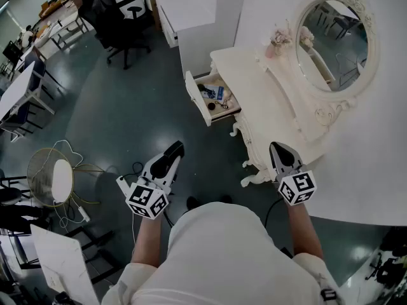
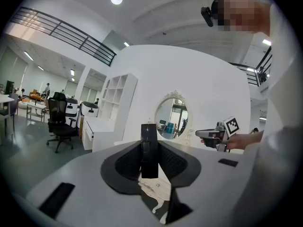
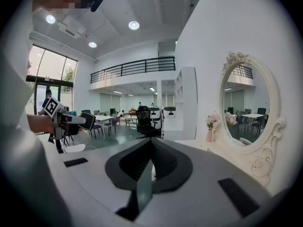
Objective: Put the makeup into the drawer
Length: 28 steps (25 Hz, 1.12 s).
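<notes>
1. Finds left tongs (image 1: 172,152) clamped on a slim dark makeup case (image 2: 148,148), which stands upright between the pads.
2. Finds right tongs (image 1: 280,150) closed with nothing between them.
3. Places open drawer (image 1: 197,98) at 1 o'clock from left tongs and 10 o'clock from right tongs, well apart from both; holds small items.
4. Marks drawer as pulled out of the white tabletop (image 1: 254,84) toward 8 o'clock, front panel running 11 to 5.
5. Judges left hand nearer and loaded: calls for a reach toward 1 o'clock over the front panel, then release.

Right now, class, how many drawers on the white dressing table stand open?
1. The drawer is pulled out at the dressing table's far end, small things inside. Others may be hidden under the tabletop.
</notes>
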Motion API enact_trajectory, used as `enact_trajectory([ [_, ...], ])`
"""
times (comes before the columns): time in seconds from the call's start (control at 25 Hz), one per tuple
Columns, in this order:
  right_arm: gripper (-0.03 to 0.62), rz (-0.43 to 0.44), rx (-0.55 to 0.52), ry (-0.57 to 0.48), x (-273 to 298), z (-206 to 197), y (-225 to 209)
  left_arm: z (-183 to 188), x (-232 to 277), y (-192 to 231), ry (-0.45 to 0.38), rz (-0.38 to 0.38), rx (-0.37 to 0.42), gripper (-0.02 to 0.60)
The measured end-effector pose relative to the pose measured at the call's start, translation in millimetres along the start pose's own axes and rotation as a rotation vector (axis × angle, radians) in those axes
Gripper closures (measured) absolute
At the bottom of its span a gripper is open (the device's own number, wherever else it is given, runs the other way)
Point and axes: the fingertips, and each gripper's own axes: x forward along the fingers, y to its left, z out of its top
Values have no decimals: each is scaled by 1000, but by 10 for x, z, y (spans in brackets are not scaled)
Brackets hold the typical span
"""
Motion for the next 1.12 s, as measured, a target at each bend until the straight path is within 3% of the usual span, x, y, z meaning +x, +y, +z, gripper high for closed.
enact_trajectory([
  [0.52,565,-1,-3,-14,-9,77,198,21,-128,58,-5,-23,-2,480],
  [1.12,565,-61,7,0,7,-11,636,-92,-491,293,11,-69,-8,480],
])
